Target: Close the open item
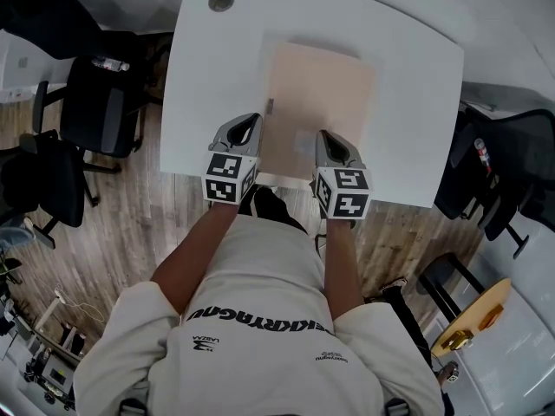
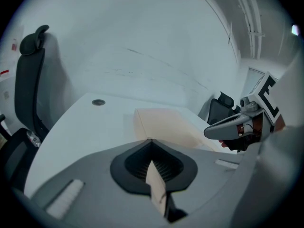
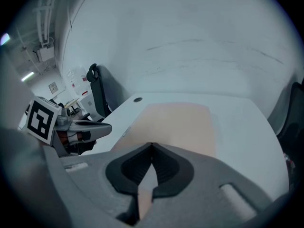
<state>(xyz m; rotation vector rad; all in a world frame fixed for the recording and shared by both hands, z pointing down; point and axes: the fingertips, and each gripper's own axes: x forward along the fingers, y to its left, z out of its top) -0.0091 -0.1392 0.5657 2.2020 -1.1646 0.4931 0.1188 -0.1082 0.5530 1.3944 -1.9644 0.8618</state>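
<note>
A flat beige cardboard box [image 1: 319,102] lies in the middle of the white table [image 1: 208,85]. My left gripper [image 1: 251,124] is at the box's near left corner. My right gripper [image 1: 326,139] is at its near edge, further right. In the left gripper view the jaws [image 2: 151,141] are shut on a thin cardboard flap [image 2: 156,186] seen edge-on, with the box [image 2: 166,125] beyond. The right gripper view shows the same: jaws [image 3: 152,146] shut on a flap [image 3: 144,186], the box top [image 3: 178,125] ahead. Each gripper shows in the other's view: the right gripper [image 2: 230,126], the left gripper [image 3: 88,127].
A round cable grommet [image 1: 221,1] sits at the table's far left. Black office chairs stand to the left [image 1: 95,102] and to the right [image 1: 490,172] of the table. A wooden board [image 1: 473,319] lies on the floor at the right. I stand at the table's near edge.
</note>
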